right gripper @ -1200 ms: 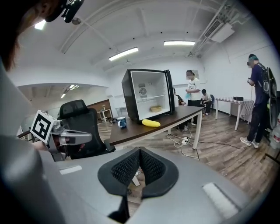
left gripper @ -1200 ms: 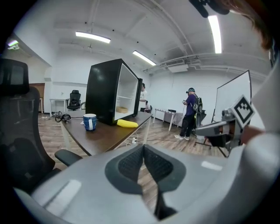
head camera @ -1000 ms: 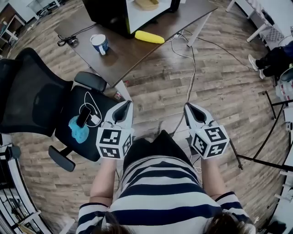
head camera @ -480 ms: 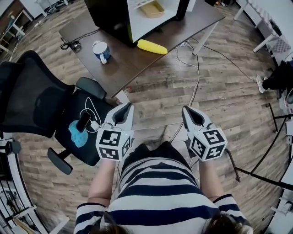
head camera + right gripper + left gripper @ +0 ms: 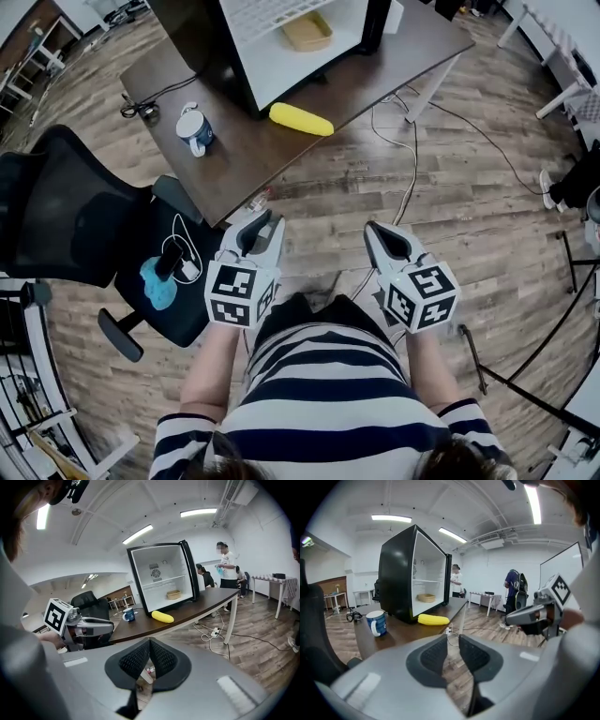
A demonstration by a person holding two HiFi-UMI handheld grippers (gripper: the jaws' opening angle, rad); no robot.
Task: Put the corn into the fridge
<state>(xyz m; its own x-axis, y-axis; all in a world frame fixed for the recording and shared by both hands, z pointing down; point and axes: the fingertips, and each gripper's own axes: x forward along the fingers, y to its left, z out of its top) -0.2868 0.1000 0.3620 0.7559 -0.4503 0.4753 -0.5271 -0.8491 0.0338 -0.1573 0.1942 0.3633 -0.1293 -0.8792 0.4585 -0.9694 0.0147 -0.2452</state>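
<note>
A yellow corn cob (image 5: pixel 301 119) lies on the dark desk (image 5: pixel 375 66), just in front of the black mini fridge (image 5: pixel 281 37), whose door stands open on a white interior. The left gripper view shows the corn (image 5: pixel 433 619) far ahead, and the right gripper view shows the corn (image 5: pixel 162 616) equally distant. My left gripper (image 5: pixel 265 222) is held low over the wooden floor, its jaws a narrow gap apart and holding nothing (image 5: pixel 453 639). My right gripper (image 5: pixel 372 230) hangs beside it, shut on nothing (image 5: pixel 150 641). Both are well short of the desk.
A blue mug (image 5: pixel 194 128) stands on the desk left of the corn. A tan basket (image 5: pixel 307 31) sits inside the fridge. A black office chair (image 5: pixel 75 206) with a phone (image 5: pixel 169 258) is at my left. Cables (image 5: pixel 408 159) trail across the floor.
The desk, corn and fridge have come nearer and lower in the head view. Both grippers have risen slightly. The left jaws, closed before, now stand a little apart.
</note>
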